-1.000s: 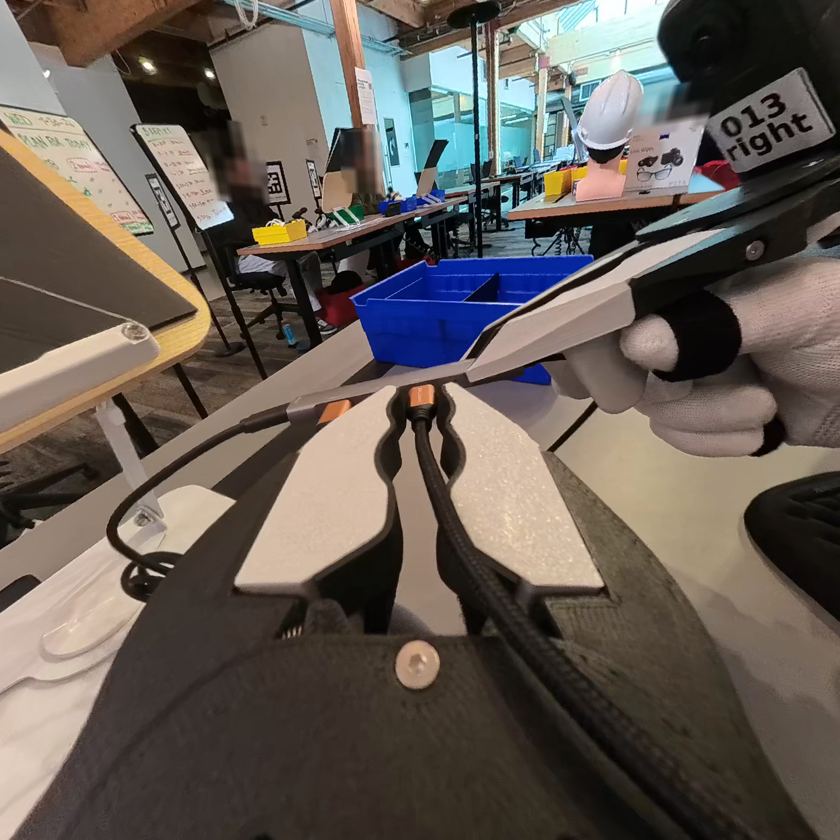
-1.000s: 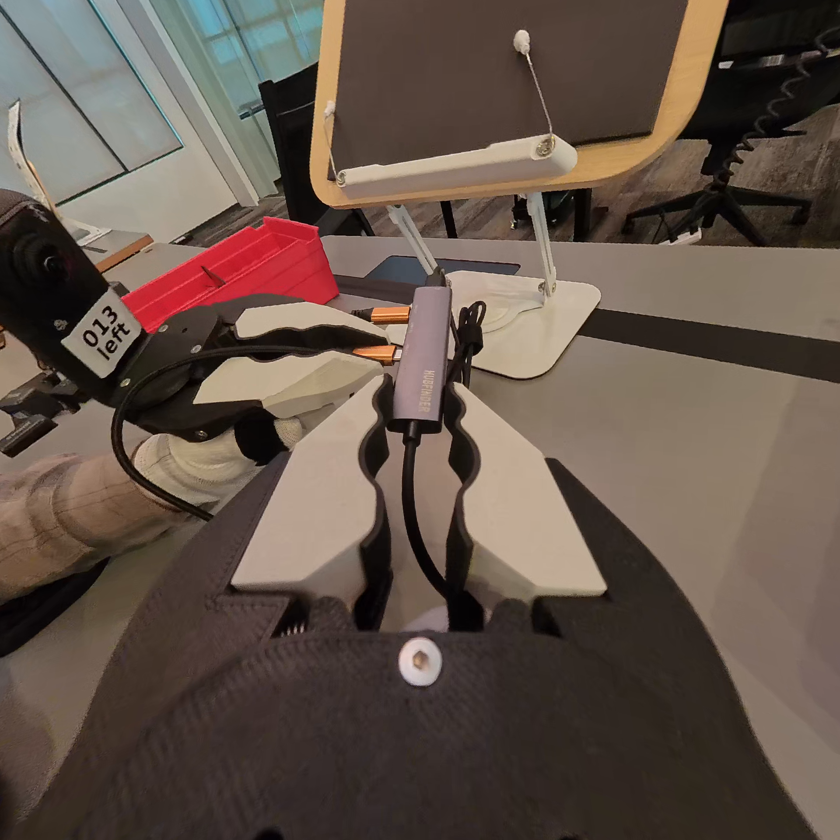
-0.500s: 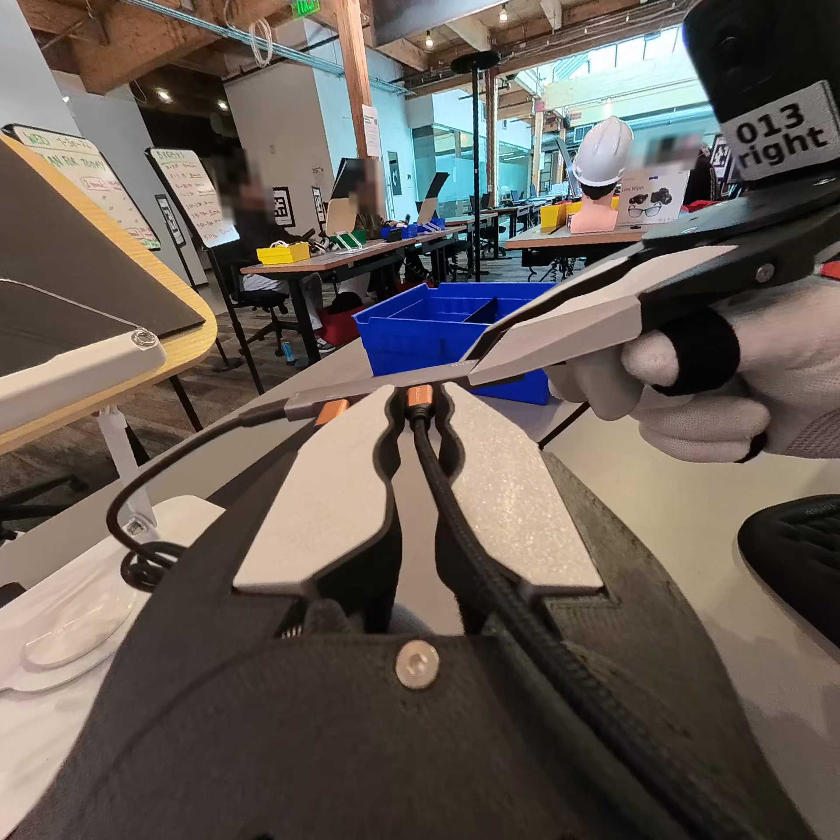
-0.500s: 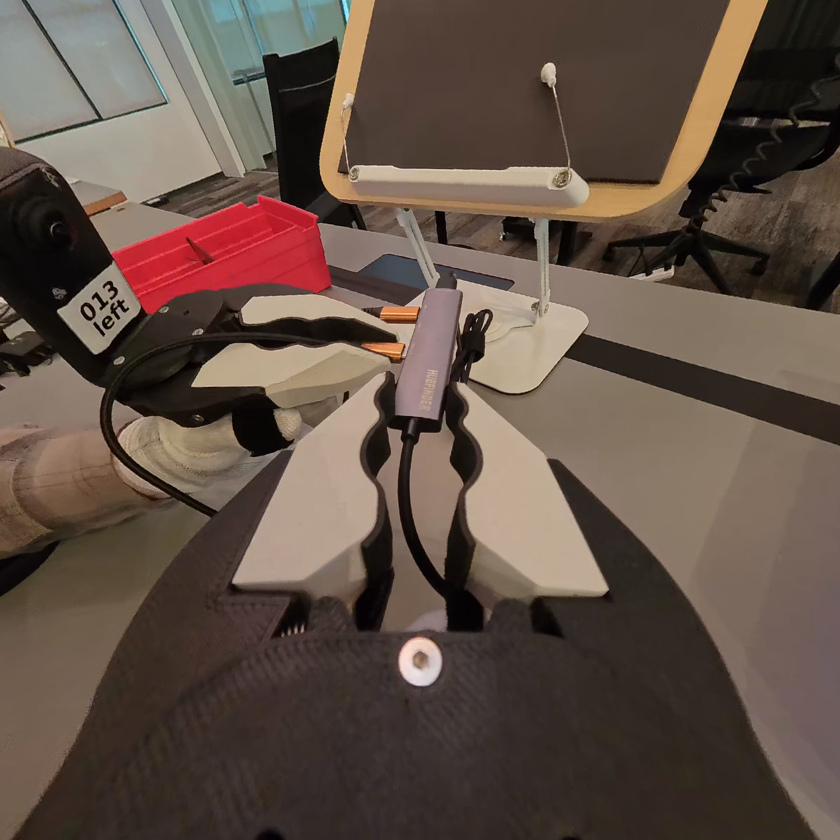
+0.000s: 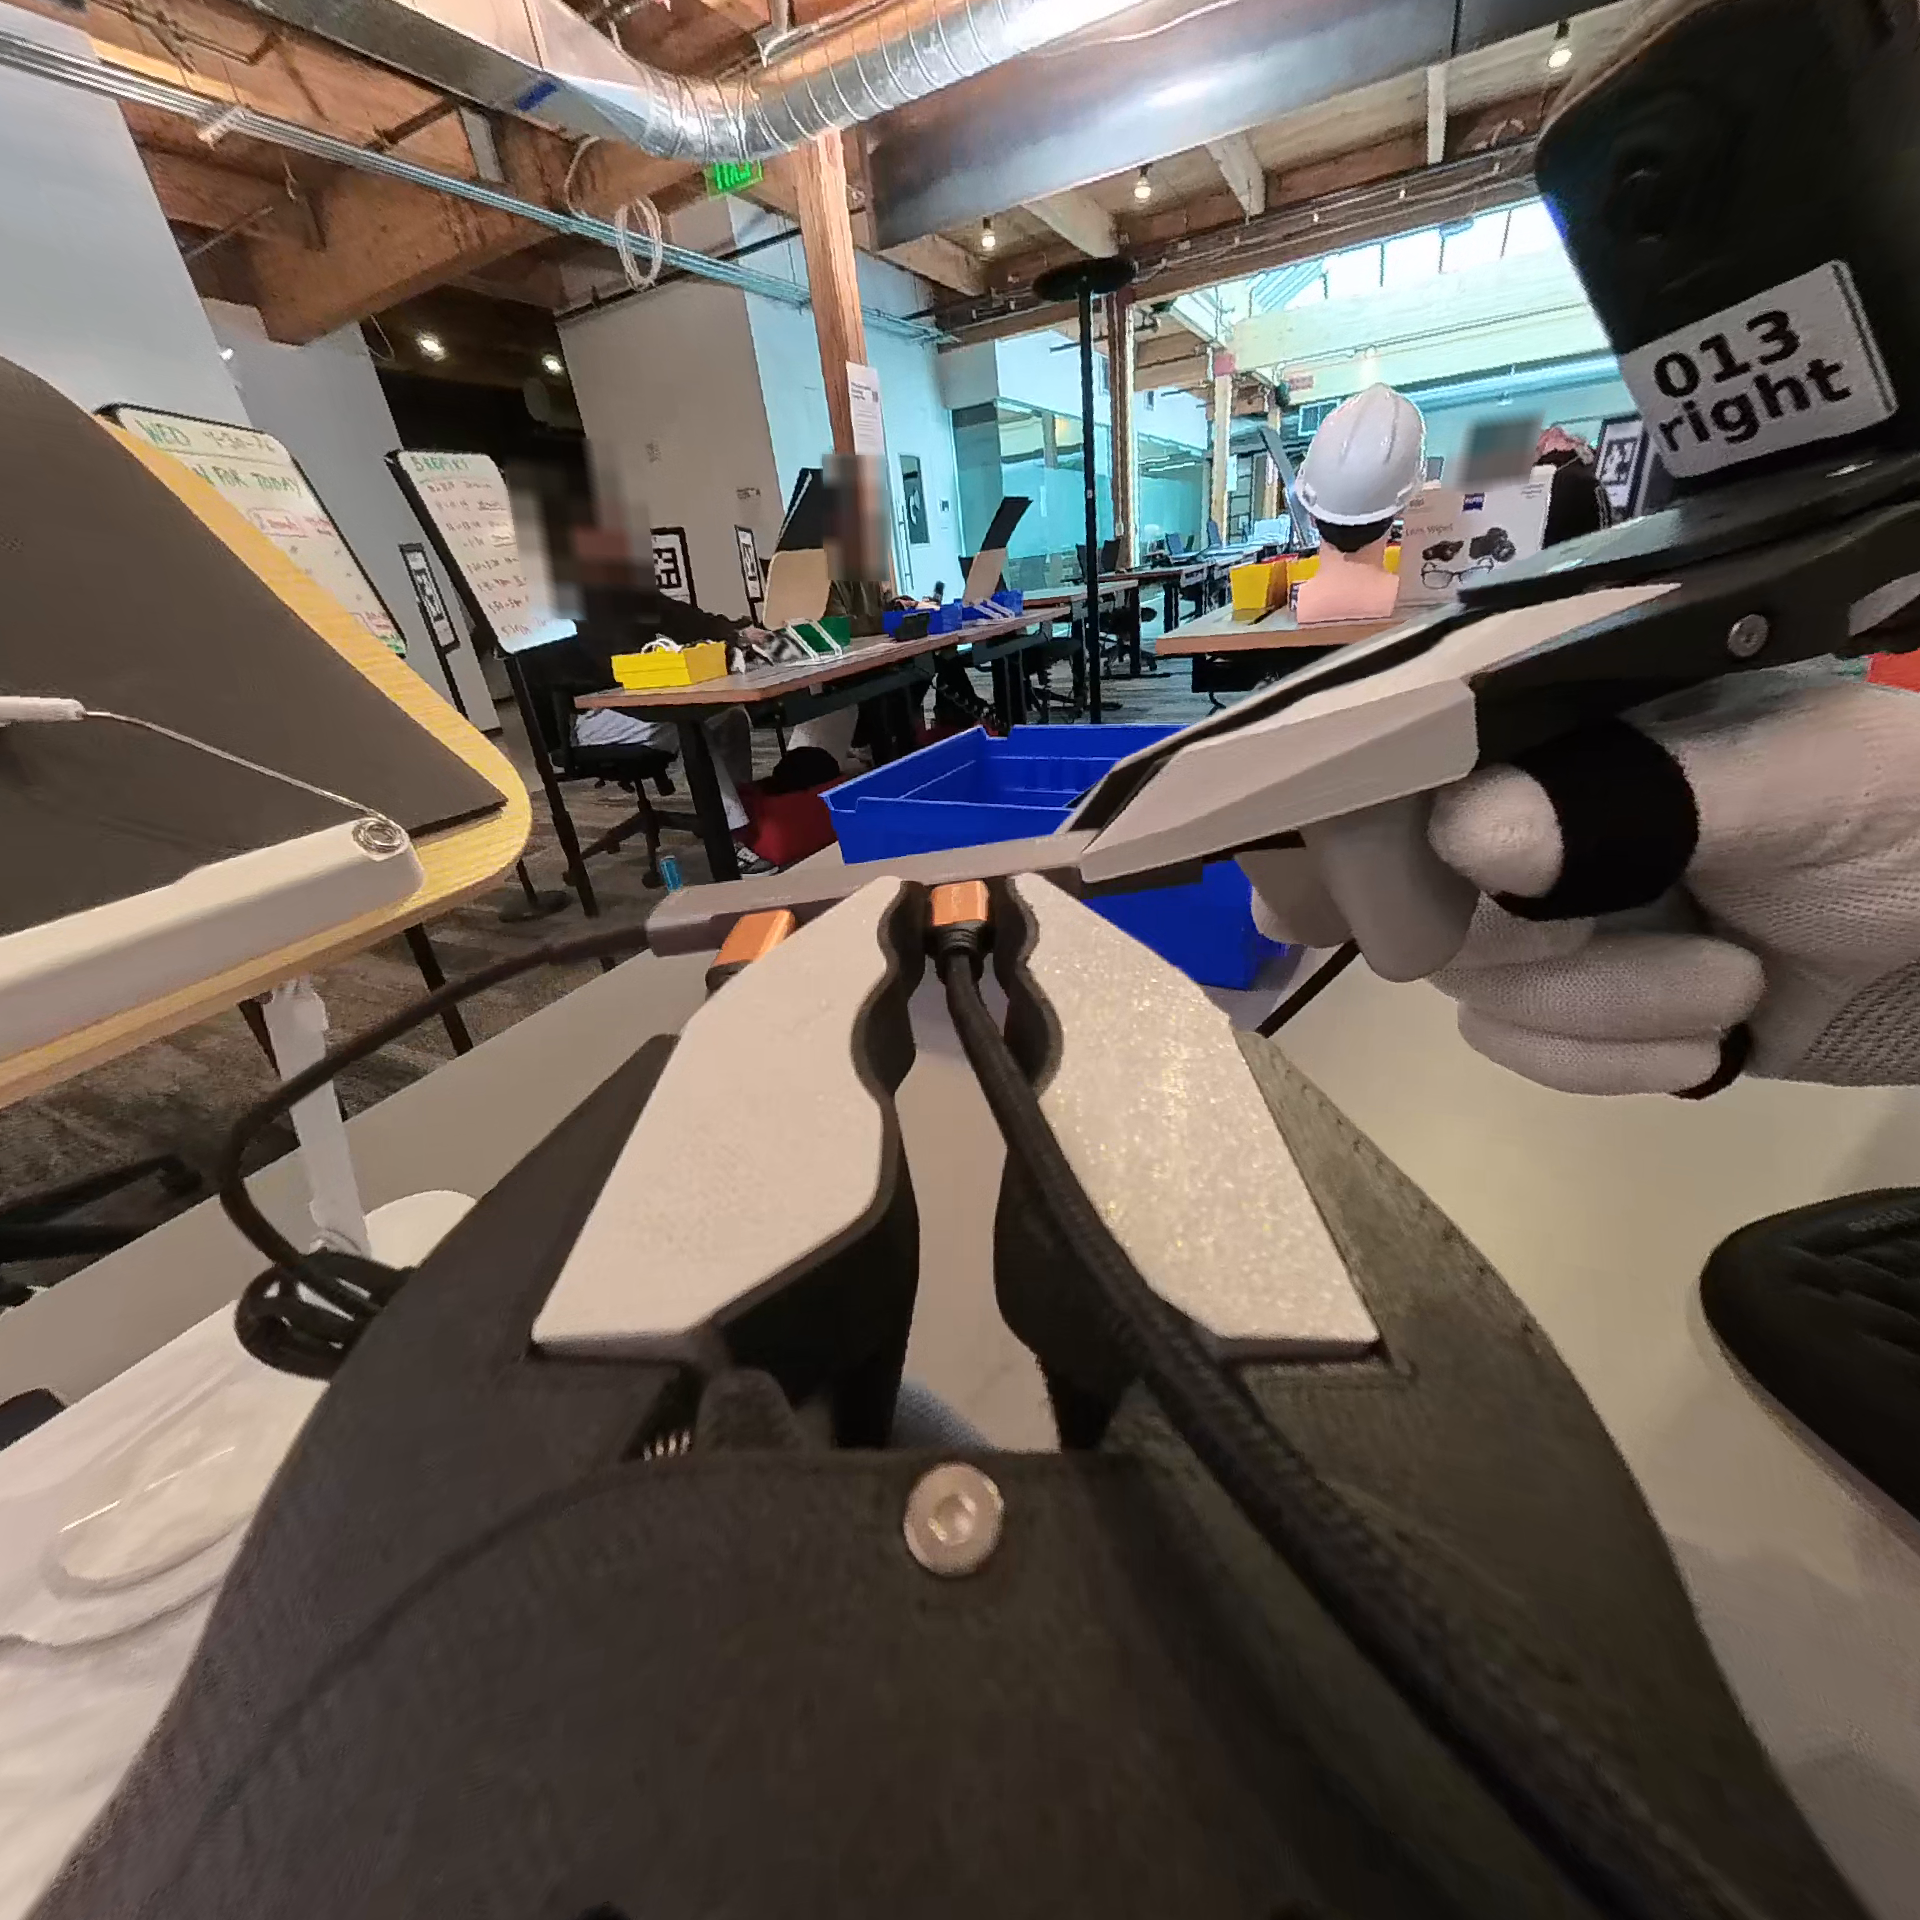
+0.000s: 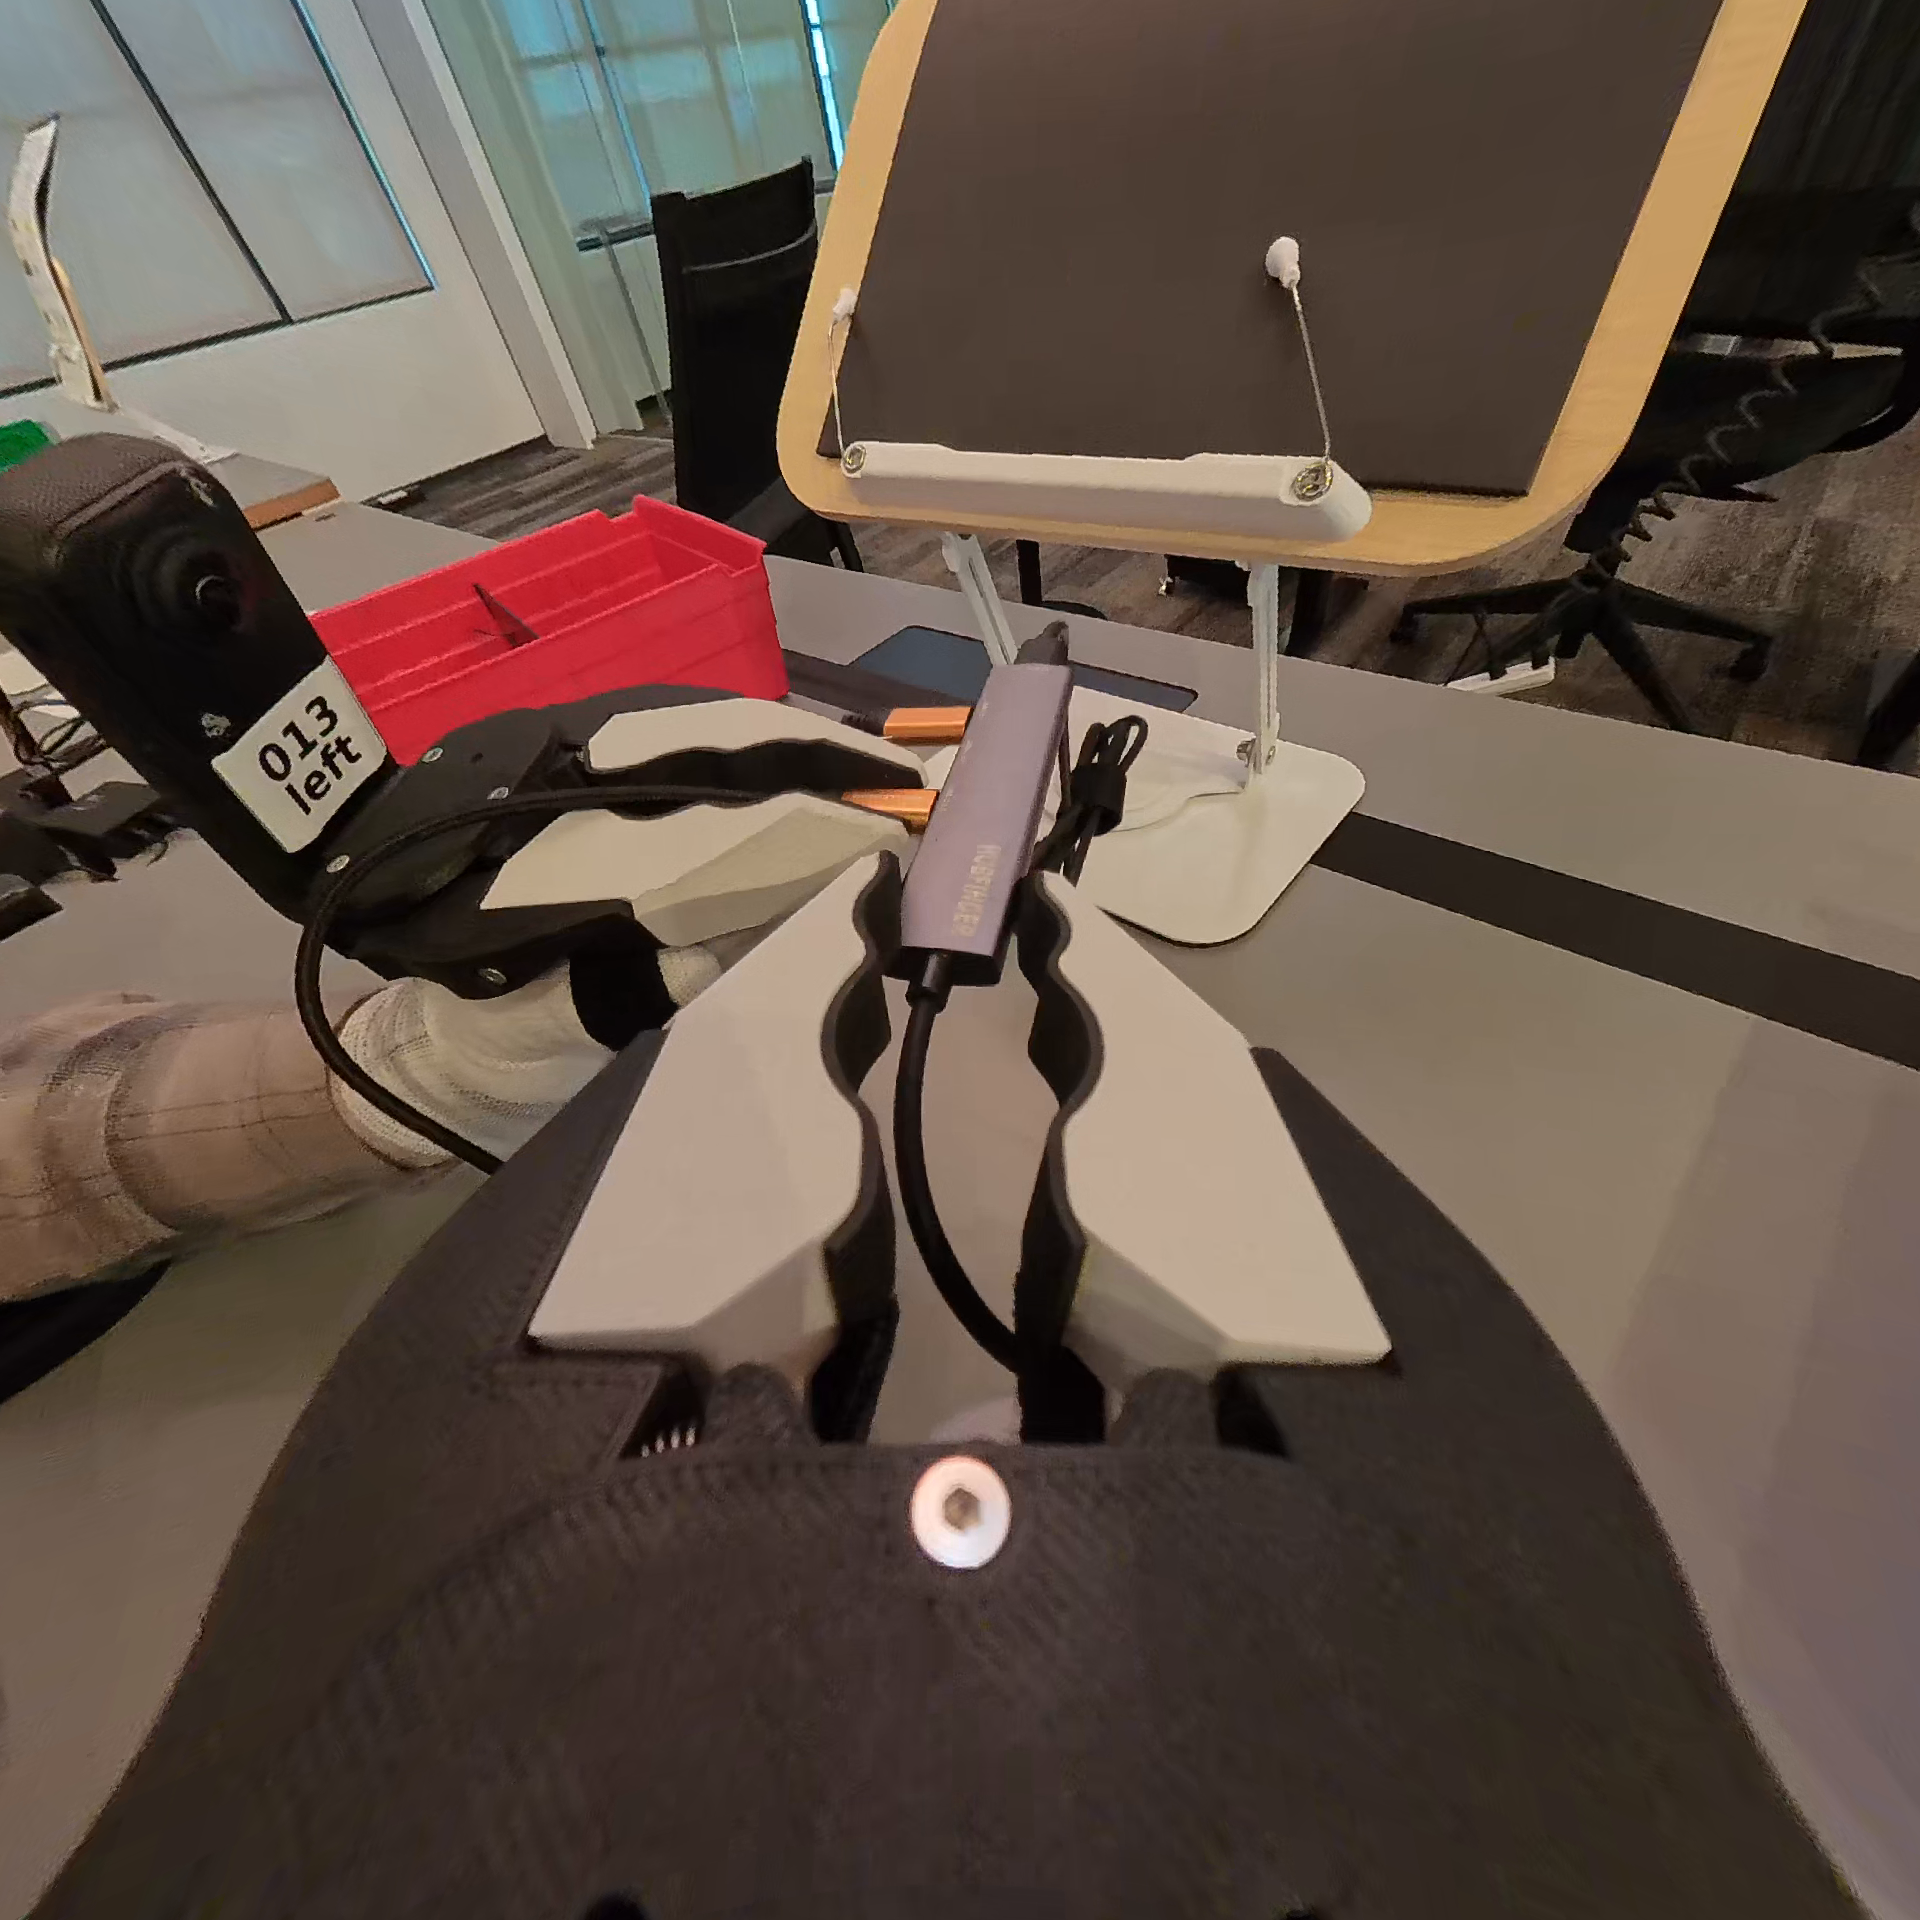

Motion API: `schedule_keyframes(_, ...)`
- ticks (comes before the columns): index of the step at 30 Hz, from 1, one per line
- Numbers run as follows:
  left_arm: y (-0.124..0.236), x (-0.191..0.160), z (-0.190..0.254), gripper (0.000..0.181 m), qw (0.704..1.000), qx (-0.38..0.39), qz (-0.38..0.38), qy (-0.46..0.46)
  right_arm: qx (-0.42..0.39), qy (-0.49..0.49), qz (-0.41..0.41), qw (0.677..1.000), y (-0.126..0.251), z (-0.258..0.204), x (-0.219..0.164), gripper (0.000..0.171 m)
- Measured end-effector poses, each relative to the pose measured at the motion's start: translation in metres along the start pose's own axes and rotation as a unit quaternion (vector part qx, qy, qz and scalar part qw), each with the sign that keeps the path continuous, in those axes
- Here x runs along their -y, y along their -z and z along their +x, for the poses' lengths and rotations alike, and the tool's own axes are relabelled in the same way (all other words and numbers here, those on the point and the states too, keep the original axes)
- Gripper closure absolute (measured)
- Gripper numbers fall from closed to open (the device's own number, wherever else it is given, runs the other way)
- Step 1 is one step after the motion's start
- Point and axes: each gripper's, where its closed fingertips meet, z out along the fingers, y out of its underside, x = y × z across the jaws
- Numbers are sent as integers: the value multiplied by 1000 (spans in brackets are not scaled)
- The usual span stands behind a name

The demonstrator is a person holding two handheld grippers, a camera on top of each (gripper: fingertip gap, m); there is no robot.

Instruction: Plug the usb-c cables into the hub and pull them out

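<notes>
Grey tabletop [image 6: 1558, 1091] in an open workshop, with a red plastic bin [image 6: 582, 634] to my left and a white-footed wooden stand [image 6: 1226, 831] beyond. My right gripper [image 6: 961, 914] has its jaws drawn in onto the near end of the slim grey metal usb-c hub [image 6: 987, 821], held clear of the table; the hub's own black lead [image 6: 914, 1143] trails back between the fingers. My left gripper [image 5: 951, 914] has its jaws nearly closed on the copper-sleeved plug of a black braided usb-c cable [image 5: 961, 904], which sits at the hub's side. A second copper-sleeved plug [image 6: 925, 722] sits in the next port, farther from me.

I judge the hub light and rigid, its smooth shell liable to slip or twist in the jaws, so gripping the short end across its width suits it. The braided cable is limp. I would hold the rigid sleeve, never the cord, and pull straight along the port axis.
</notes>
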Motion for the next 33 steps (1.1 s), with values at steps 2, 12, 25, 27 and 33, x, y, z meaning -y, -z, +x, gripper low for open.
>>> schedule_keyframes(2,0,2,0,168,1000,-4,-2,-7,4,-10,8,1000,0,1,3,151)
schedule_keyframes(12,4,12,4,168,999,-10,8,-48,13,-35,21,999,21,5,14,128)
schedule_keyframes(25,0,17,26,168,994,-104,-44,13,-177,564,-153,792,26,-4,8,138)
schedule_keyframes(27,0,16,34,168,991,-118,-55,12,-193,611,-184,746,19,5,3,151)
schedule_keyframes(33,-1,12,29,168,992,-108,-69,12,-206,644,-174,716,14,15,1,165)
